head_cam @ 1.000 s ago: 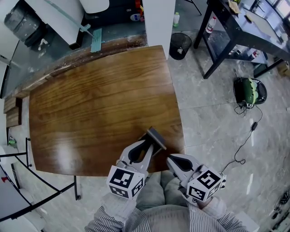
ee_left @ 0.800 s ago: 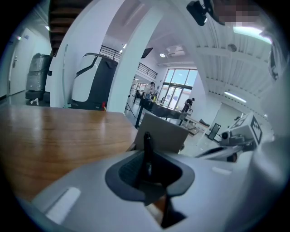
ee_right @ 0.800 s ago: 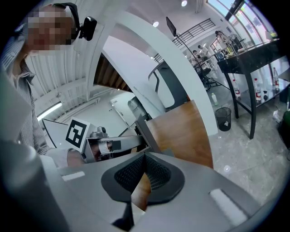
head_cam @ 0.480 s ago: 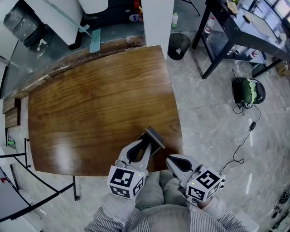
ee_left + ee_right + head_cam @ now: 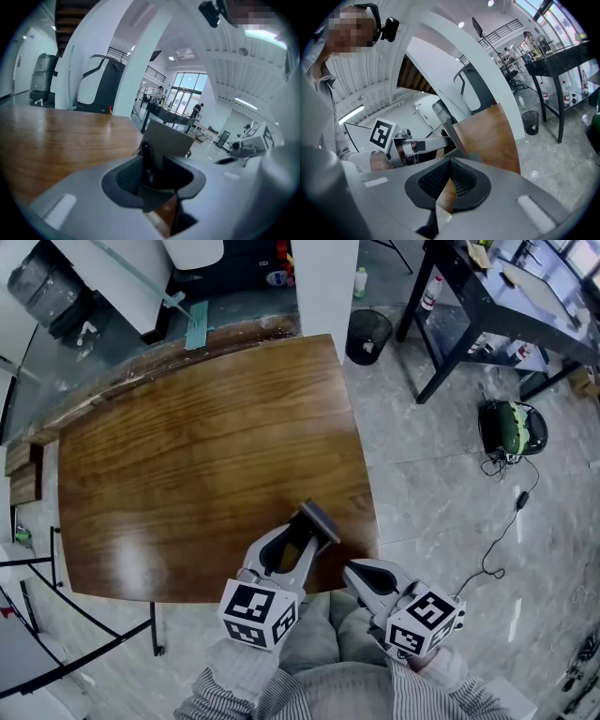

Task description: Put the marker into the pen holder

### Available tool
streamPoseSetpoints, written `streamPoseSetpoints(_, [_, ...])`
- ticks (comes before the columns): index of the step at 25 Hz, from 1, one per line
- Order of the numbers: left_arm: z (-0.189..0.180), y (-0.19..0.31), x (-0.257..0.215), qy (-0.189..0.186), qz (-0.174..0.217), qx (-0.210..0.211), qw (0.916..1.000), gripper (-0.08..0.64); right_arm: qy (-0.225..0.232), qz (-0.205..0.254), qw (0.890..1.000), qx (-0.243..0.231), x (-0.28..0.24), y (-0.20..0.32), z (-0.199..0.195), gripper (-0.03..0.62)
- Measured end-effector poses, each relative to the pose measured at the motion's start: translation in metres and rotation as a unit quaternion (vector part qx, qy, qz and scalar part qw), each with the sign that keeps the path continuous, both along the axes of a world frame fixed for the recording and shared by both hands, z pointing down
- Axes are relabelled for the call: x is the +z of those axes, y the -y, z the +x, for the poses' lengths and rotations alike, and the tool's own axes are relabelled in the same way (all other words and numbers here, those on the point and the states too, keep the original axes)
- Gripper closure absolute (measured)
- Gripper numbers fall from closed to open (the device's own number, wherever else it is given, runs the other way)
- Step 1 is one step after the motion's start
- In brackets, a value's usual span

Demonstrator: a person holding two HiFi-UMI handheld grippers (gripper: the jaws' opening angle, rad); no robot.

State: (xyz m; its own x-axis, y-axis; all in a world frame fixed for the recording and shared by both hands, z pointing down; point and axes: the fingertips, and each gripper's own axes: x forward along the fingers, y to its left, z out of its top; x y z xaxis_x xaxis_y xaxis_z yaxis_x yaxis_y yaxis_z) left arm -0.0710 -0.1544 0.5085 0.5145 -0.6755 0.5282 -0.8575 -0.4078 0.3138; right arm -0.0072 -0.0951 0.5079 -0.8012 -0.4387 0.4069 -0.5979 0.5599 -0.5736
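Observation:
A grey pen holder [image 5: 320, 520] stands near the front right edge of the wooden table [image 5: 187, 446]. My left gripper [image 5: 301, 534] reaches up to it from the front. In the left gripper view a black marker [image 5: 146, 157] stands upright between the jaws, just in front of the pen holder [image 5: 168, 138]. The jaws of the left gripper [image 5: 157, 171] are opening, and a gap shows to the marker's right. My right gripper [image 5: 349, 570] hovers off the table's front edge, to the right of the holder. In its own view the right gripper [image 5: 449, 164] is shut with nothing in it.
A black waste bin [image 5: 366, 334] stands on the floor beyond the table's far right corner. A black desk [image 5: 487, 296] is at the top right. A green object [image 5: 514, 427] with a cable lies on the floor at right. A metal frame [image 5: 56, 606] stands at front left.
The left gripper's jaws have spread wider around the marker. Both grippers stay nearly where they were.

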Motion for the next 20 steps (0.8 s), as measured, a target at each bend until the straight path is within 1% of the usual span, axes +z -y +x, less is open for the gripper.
streamPoseSetpoints(5, [0.003, 0.0, 0.0, 0.0, 0.0, 0.001, 1.0, 0.388, 0.003, 0.003, 1.0, 0.0, -0.002, -0.003, 0.0, 0.593])
streamPoseSetpoints(8, [0.005, 0.002, -0.003, -0.003, 0.003, -0.001, 1.0, 0.377, 0.006, 0.001, 1.0, -0.001, -0.004, -0.004, 0.002, 0.593])
streamPoseSetpoints(14, [-0.001, 0.01, -0.01, -0.005, 0.016, -0.016, 0.9997, 0.351, 0.001, 0.001, 1.0, -0.003, -0.005, -0.007, 0.006, 0.593])
streamPoseSetpoints(20, [-0.013, 0.013, -0.016, -0.007, 0.022, -0.035, 0.9991, 0.327, 0.0, 0.005, 1.0, -0.012, -0.01, -0.009, 0.002, 0.593])
